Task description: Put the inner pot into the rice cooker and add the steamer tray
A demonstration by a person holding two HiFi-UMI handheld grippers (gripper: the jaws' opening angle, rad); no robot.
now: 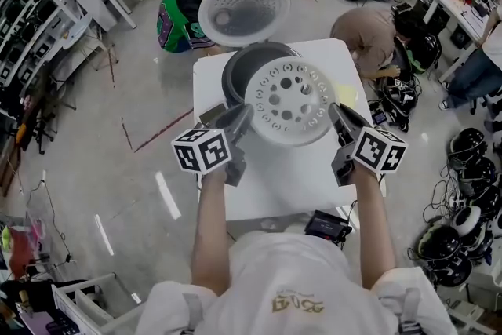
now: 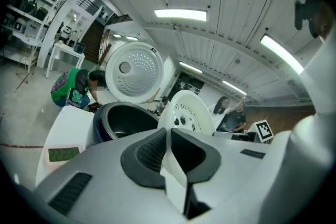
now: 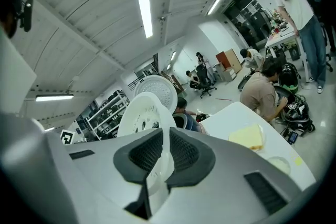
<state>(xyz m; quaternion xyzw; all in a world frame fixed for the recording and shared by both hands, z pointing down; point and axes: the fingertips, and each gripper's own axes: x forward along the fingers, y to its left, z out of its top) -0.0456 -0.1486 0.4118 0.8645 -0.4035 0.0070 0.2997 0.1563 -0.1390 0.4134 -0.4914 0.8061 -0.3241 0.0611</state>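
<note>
Head view: left tool (image 1: 245, 115) and right tool (image 1: 337, 114) hold the steamer tray (image 1: 289, 100) over the open rice cooker (image 1: 234, 73) at the worktop's (image 1: 290, 176) far edge. Shirt print (image 1: 298, 302) is unreadable.

Left gripper view: jaws clamped on the tray's rim, inner pot (image 2: 123, 122) inside the cooker.

Right gripper view: jaws pinching the opposite rim.

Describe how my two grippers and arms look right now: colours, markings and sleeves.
Left gripper and right gripper match: grey moulded bodies tapering to two jaws lined with dark, ribbed pads. Each carries a white cube printed with black square markers. No cables show on either. The forearms are bare below a white short-sleeved shirt with a gold print on the chest.
</note>
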